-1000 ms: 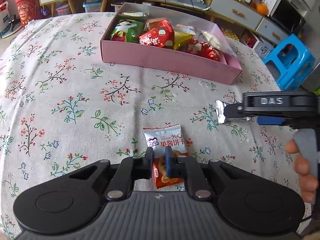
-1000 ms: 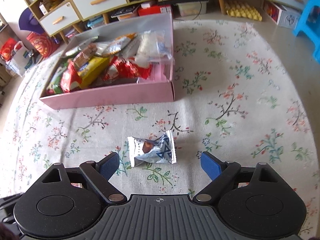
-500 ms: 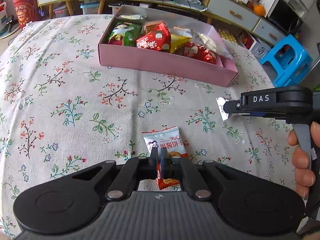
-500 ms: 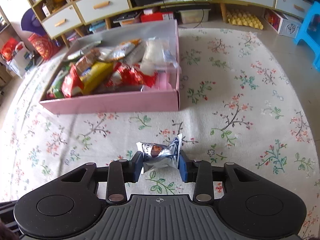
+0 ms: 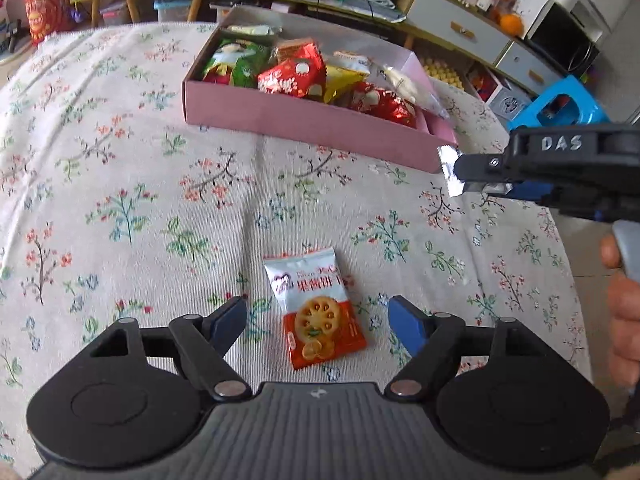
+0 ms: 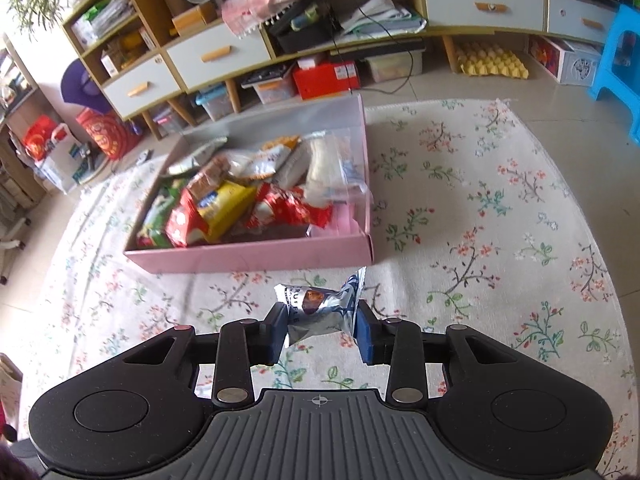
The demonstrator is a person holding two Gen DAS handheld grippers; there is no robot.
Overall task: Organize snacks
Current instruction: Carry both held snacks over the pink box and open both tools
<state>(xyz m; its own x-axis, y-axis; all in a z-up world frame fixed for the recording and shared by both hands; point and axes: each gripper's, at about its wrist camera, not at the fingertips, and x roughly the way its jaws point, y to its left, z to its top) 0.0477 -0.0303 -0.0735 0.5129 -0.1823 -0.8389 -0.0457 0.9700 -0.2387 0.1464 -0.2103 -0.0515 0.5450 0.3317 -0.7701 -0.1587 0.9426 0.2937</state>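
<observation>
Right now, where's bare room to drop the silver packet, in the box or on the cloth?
The pink box is crowded on its left and middle. Its near right corner shows bare pink floor beside the red wrappers. The tablecloth right of the box lies bare. The right gripper holds the silver packet. The open left gripper straddles the biscuit packet.

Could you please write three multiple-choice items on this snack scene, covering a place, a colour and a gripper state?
1. Where does the biscuit packet lie?
A. in the box
B. on the tablecloth between the left gripper fingers
C. on the blue stool

2. What colour is the snack box?
A. pink
B. green
C. white

3. What is the right gripper doing?
A. standing open
B. holding a banana
C. clamping the silver packet

Answers: 1 B, it rests on the floral cloth between the spread fingers; 2 A, its walls are pink; 3 C, both pads press the wrapper.
</observation>
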